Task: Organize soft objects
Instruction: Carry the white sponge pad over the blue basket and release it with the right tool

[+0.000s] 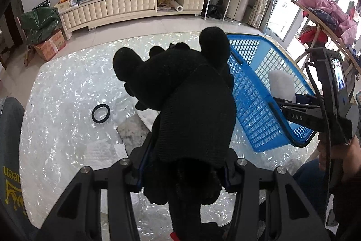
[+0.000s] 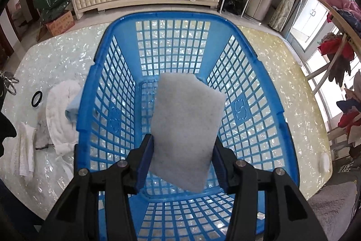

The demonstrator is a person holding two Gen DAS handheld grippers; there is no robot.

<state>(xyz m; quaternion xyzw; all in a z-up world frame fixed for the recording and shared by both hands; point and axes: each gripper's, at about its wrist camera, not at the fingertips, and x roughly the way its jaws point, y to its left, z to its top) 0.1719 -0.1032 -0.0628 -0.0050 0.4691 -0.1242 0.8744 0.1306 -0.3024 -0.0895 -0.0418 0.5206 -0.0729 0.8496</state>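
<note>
Two grippers in view, both loaded. My left gripper [image 1: 180, 175] is clamped part-way closed on a black knit glove [image 1: 187, 105]; ribbed cuff, stubby rounded fingertips standing up toward 12 o'clock, held above the table [image 1: 67, 87]. The right gripper [image 2: 182, 157] is pinched at mid width on a white scouring pad [image 2: 187, 125]: flat, rectangular, fibrous and faintly speckled, tilted with one corner toward 1 o'clock. The pad hangs over the open mouth of the blue basket [image 2: 108, 73], a moulded plastic lattice with embossed emblems on both long walls. In the left view the right gripper's arm reads "DAS", upside down.

Table top is glossy, pearl-shell patterned. At 9 o'clock of the basket lie crumpled white cloths [image 2: 61, 114], terry-textured, and beside them a pale blue folded cloth [image 2: 72, 110] touching the basket wall. A black rubber ring [image 1: 100, 113] lies flat further out at 9 o'clock.
</note>
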